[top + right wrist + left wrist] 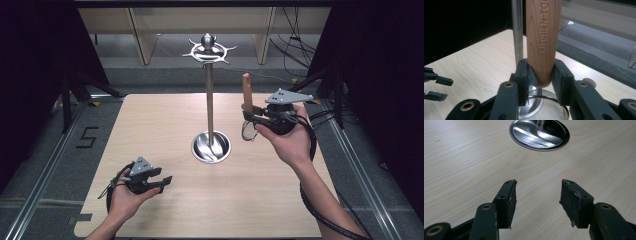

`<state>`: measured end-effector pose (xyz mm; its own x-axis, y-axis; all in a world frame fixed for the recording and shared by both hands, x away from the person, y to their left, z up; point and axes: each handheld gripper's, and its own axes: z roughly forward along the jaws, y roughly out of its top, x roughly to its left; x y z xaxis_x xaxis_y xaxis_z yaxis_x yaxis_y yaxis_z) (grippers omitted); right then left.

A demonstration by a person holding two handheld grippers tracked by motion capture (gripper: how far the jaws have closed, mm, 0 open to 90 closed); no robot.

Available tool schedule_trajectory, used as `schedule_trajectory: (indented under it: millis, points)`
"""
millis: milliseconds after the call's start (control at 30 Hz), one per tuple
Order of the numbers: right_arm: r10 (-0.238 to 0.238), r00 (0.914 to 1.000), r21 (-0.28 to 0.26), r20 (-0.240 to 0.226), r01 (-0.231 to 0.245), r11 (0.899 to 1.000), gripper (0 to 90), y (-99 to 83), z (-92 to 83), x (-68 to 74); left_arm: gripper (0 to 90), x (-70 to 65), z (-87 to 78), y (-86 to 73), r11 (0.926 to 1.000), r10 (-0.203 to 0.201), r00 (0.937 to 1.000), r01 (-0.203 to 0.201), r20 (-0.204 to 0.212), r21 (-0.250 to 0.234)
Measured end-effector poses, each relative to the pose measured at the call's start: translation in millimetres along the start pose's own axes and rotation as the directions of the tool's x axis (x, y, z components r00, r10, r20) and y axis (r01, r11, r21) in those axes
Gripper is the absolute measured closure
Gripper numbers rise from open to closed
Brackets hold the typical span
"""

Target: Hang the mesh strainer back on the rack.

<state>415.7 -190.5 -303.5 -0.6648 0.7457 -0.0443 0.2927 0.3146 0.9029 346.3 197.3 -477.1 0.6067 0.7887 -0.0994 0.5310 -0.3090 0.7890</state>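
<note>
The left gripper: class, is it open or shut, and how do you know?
Open. The left gripper shows bare table between its parted jaws, nothing held.

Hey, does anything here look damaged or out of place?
Only wear: the left gripper's black rubber fingers are frayed and scuffed along their edges. The tall steel hook stand is upright on the pale wooden table.

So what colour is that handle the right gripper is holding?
Light reddish-brown wood grain handle, clearest in the right gripper view.

I've got the stand (210, 100) mid-table (150, 125), strainer (246, 107) just right of it, left gripper (162, 182) front-left.
</note>
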Motion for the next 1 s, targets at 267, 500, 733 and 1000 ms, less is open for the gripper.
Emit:
schedule_trajectory:
  millis: [267,500,733,1000]
  points:
    - [0.027,0.9996,0.008,-0.005,-0.027,1.0,69.2,3.9,0.6,3.2,45.7,-0.7,0.4,-0.1,1.0,-0.001,1.0,0.001,0.0,-0.004]
    - [0.007,0.9999,0.003,-0.014,-0.007,1.0,69.2,9.5,0.7,3.2,45.7,-0.3,0.0,0.1,1.0,0.001,1.0,-0.001,0.002,0.0]
    - [0.002,0.9999,-0.007,-0.017,-0.002,1.0,69.2,14.6,1.6,5.0,45.7,-1.1,0.5,-0.3,0.9999,-0.002,1.0,0.001,-0.005,-0.01]
    - [-0.005,0.9999,-0.019,-0.013,0.004,1.0,69.3,19.4,1.8,6.0,45.7,-0.3,0.1,0.1,1.0,0.0,1.0,0.0,0.003,0.0]
